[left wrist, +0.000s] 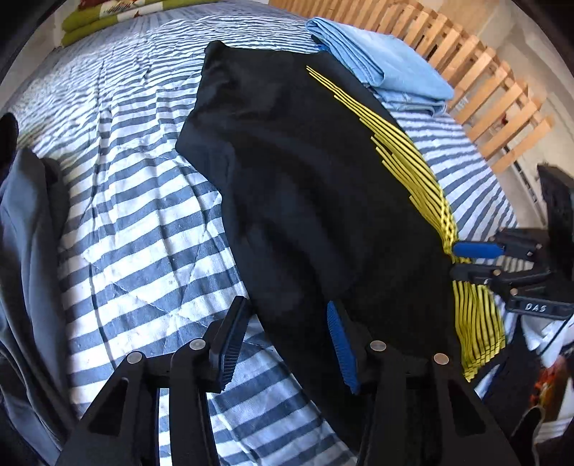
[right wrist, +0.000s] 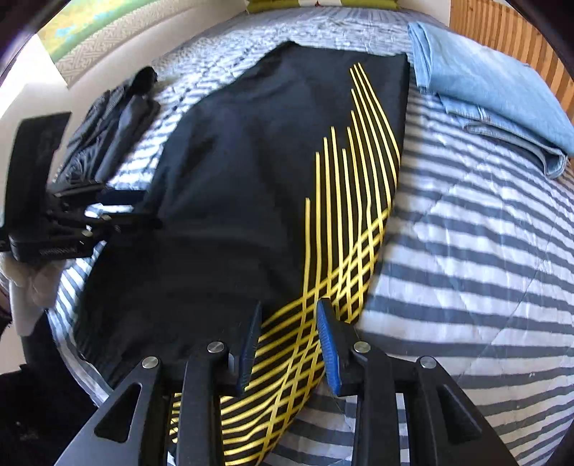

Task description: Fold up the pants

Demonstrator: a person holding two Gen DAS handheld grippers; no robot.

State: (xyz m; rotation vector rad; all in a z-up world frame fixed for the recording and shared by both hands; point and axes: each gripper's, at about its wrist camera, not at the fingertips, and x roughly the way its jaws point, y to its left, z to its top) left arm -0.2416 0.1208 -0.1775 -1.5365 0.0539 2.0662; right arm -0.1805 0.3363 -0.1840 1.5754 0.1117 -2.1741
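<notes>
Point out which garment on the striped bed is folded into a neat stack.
The light blue denim jeans by the wooden slats; the black yellow-striped pants lie spread out, the dark grey garment rumpled.

You see matt black cloth pants (right wrist: pixel 251 179) with glossy yellow stripes. The striped quilt (right wrist: pixel 466 269) is rumpled cotton; upper right, the slats (left wrist: pixel 484 100) are bare wood.

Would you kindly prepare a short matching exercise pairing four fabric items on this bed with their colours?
Things:
1. pants
2. folded jeans
3. quilt
4. folded blanket

Colours:
A. light blue
B. green
C. black with yellow lines
D. blue and white stripes

Pairs: 1-C, 2-A, 3-D, 4-B
</notes>
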